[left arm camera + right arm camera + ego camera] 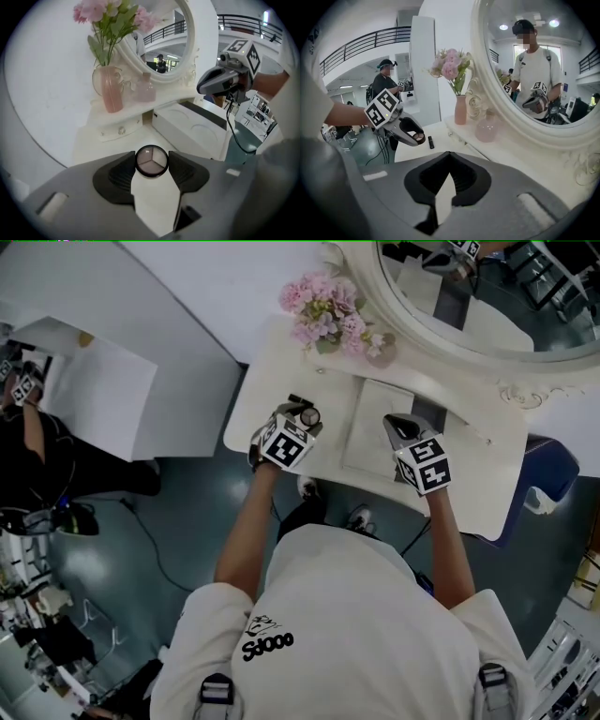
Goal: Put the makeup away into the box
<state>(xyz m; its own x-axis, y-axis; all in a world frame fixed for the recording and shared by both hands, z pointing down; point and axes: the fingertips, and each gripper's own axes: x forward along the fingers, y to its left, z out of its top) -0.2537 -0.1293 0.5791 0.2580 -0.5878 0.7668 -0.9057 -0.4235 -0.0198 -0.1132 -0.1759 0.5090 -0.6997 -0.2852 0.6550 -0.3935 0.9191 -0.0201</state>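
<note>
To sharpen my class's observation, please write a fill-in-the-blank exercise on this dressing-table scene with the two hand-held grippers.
1. The round compact is clamped between the jaws of the ____ hand-held gripper.
2. The right hand-held gripper, its jaws together, holds ____.
3. The flowers in the vase are ____.
4. Beside the vase stands a large white-framed ____.

Missing words: left; nothing; pink; mirror.
</note>
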